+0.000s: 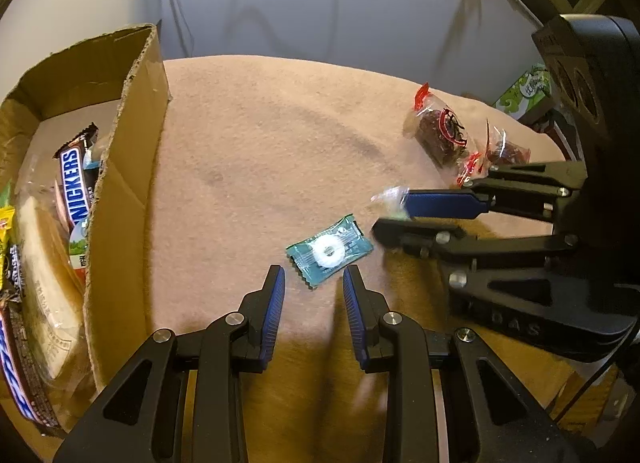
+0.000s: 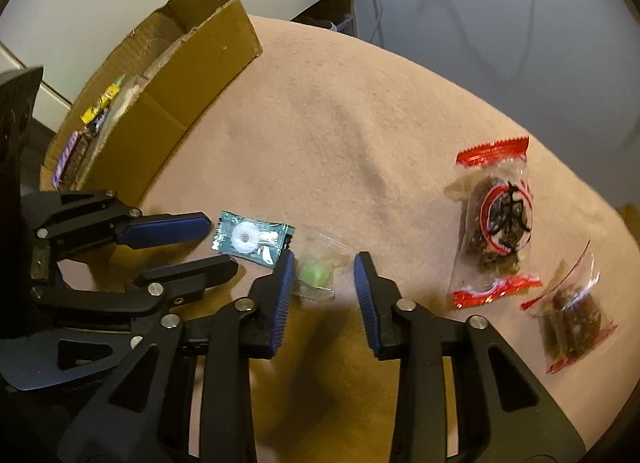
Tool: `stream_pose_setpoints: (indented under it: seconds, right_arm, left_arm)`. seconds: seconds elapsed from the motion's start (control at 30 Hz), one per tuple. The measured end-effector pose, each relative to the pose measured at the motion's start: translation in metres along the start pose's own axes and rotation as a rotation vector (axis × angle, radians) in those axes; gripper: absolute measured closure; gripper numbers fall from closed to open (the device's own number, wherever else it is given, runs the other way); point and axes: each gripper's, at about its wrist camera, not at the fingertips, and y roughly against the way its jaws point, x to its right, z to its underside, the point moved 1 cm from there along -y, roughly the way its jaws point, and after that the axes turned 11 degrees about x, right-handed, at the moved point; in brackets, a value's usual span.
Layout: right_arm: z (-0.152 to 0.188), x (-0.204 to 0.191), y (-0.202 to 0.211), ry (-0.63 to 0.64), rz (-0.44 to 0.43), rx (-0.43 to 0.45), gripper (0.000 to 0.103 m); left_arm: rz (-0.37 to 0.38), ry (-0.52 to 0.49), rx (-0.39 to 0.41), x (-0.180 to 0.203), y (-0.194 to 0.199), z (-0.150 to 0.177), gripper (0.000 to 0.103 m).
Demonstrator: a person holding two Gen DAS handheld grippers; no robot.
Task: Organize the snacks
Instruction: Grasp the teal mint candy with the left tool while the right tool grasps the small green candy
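Box [image 2: 172, 103] sits left, already holding bars. Left gripper [image 1: 314, 279] is open over the mint [image 1: 330, 251] on the cloth [image 1: 260, 143]. Right gripper [image 2: 326, 263] is part open around the candy [image 2: 316, 275] (blurred), pads not pressing. Risk: crowded grippers could collide and knock the mint.

clear green candy [image 2: 318, 275]: blurred | box [image 1: 132, 167] contents: cut off at left edge
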Motion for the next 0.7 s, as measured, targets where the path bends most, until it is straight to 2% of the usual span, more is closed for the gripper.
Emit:
stream_pose_setpoints:
  seconds: [0.03,0.17,0.43,0.57,0.7]
  right_arm:
    - [0.000,-0.001,-0.001,0.023,0.022,-0.002,0.081]
    - [0.000,-0.001,-0.001,0.041,0.015,-0.009,0.082]
    - [0.004,0.019,0.007,-0.015,0.007,-0.008,0.082]
    - [0.002,0.025,0.005,-0.038,0.014,-0.011,0.082]
    - [0.002,0.028,0.004,-0.060,0.012,-0.009,0.082]
  left_arm:
    - [0.000,-0.005,-0.001,0.001,-0.001,0.000,0.076]
    - [-0.012,-0.070,0.000,0.013,-0.005,-0.001,0.076]
    - [-0.052,-0.313,0.000,0.050,-0.021,-0.001,0.076]
    - [-0.030,-0.326,-0.006,0.052,-0.022,0.000,0.073]
    - [0.016,-0.307,0.040,0.050,-0.005,-0.009,0.072]
